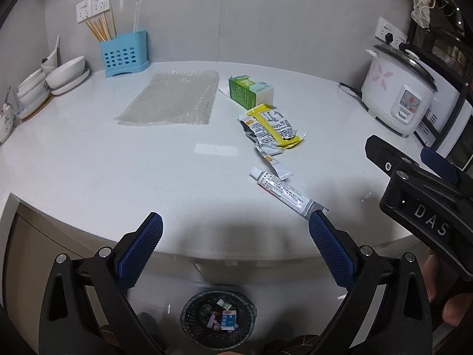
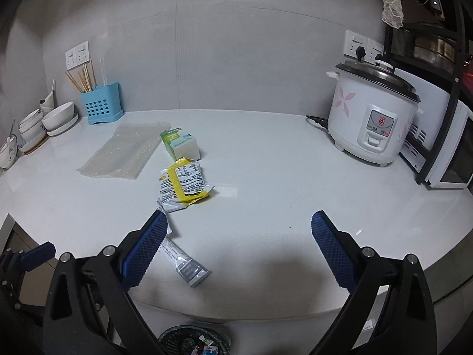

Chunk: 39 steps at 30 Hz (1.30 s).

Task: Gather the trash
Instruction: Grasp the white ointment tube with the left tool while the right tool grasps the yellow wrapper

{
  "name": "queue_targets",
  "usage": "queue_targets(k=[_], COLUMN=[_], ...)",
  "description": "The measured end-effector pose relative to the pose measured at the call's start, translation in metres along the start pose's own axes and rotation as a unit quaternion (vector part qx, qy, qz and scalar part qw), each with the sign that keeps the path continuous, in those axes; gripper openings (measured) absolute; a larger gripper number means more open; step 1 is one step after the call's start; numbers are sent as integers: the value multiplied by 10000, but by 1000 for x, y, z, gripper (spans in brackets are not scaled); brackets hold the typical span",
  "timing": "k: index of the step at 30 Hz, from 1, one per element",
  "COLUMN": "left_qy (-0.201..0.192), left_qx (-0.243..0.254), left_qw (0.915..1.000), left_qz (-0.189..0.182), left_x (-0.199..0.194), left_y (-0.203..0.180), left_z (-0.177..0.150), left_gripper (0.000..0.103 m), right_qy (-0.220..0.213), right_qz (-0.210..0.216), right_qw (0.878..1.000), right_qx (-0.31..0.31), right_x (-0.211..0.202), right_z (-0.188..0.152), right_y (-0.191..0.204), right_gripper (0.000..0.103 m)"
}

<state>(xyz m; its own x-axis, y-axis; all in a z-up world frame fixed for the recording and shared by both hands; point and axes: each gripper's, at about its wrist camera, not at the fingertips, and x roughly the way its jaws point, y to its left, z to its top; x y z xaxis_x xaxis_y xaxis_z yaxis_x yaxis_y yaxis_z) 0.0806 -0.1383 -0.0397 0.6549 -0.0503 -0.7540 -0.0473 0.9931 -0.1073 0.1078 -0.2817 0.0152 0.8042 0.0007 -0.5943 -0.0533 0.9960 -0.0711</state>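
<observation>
On the white counter lie a sheet of bubble wrap (image 1: 168, 99) (image 2: 121, 152), a green and white carton (image 1: 250, 90) (image 2: 181, 145), a yellow and silver snack wrapper (image 1: 273, 127) (image 2: 183, 185) and a white squeezed tube (image 1: 288, 192) (image 2: 184, 261). My left gripper (image 1: 235, 247) is open and empty, over the counter's front edge, its right finger near the tube's tail. My right gripper (image 2: 238, 244) is open and empty, just right of the tube; it shows in the left wrist view (image 1: 414, 177). A mesh trash bin (image 1: 218, 315) (image 2: 193, 341) holding scraps stands on the floor below the edge.
A blue utensil holder (image 1: 124, 54) with chopsticks and stacked white bowls (image 1: 63, 75) stand back left. A white rice cooker (image 2: 372, 115) (image 1: 396, 94) and a microwave on a black rack (image 2: 449, 148) stand at the right. Wall sockets (image 2: 77, 54) are behind.
</observation>
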Motion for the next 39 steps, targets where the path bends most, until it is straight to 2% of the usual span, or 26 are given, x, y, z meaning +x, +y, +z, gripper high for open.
queue_targets(k=[6, 10, 12, 14, 17, 18, 19, 20, 22, 26, 27, 28, 29, 30, 31, 34, 39], left_qy=[289, 518, 441, 375, 421, 532, 693, 677, 652, 617, 578, 543, 485, 443, 403, 441, 598], left_qx=[-72, -197, -220, -168, -104, -90, -117, -130, -104, -309, -350, -361, -389, -435, -485, -583, -920], left_qw=[9993, 9977, 9979, 9982, 9984, 9976, 9969, 9973, 9974, 9976, 9977, 9978, 9980, 9980, 9979, 9971, 9935], left_qz=[227, 401, 419, 430, 361, 445, 367, 238, 277, 57, 63, 99, 75, 104, 143, 199, 293], left_x=[44, 71, 76, 75, 72, 75, 79, 80, 80, 74, 72, 70, 68, 66, 64, 69, 83], left_y=[-23, -28, -28, -29, -30, -29, -26, -22, -15, 4, 5, 4, 2, 0, -2, -10, -17], left_z=[8, 12, 14, 16, 20, 21, 21, 21, 21, 25, 26, 28, 30, 32, 35, 39, 44], left_gripper=[96, 87, 84, 74, 44, 15, 4, 4, 0, 3, 7, 24, 34, 57, 63, 64, 64], right_qy=[233, 348, 381, 403, 472, 502, 539, 570, 636, 660, 666, 666, 674, 681, 691, 690, 646], right_qz=[101, 143, 155, 109, 155, 169, 185, 185, 230, 301, 270, 280, 290, 321, 345, 227, 63], right_qw=[9997, 9993, 9991, 9990, 9985, 9982, 9979, 9977, 9972, 9969, 9969, 9968, 9966, 9963, 9957, 9945, 9962], right_qx=[-69, -48, -104, -189, -250, -270, -293, -312, -318, -299, -313, -334, -363, -418, -506, -751, -583], right_x=[37, 62, 72, 84, 98, 103, 109, 113, 124, 136, 139, 142, 144, 147, 149, 153, 150], right_z=[23, 39, 44, 48, 51, 51, 52, 53, 56, 63, 65, 68, 69, 71, 73, 77, 78], right_y=[2, 3, 5, 9, 14, 16, 18, 21, 25, 33, 35, 37, 39, 43, 46, 54, 36], right_gripper=[94, 94, 94, 94, 94, 94, 94, 94, 94, 94, 94, 94, 94, 94, 94, 94, 94])
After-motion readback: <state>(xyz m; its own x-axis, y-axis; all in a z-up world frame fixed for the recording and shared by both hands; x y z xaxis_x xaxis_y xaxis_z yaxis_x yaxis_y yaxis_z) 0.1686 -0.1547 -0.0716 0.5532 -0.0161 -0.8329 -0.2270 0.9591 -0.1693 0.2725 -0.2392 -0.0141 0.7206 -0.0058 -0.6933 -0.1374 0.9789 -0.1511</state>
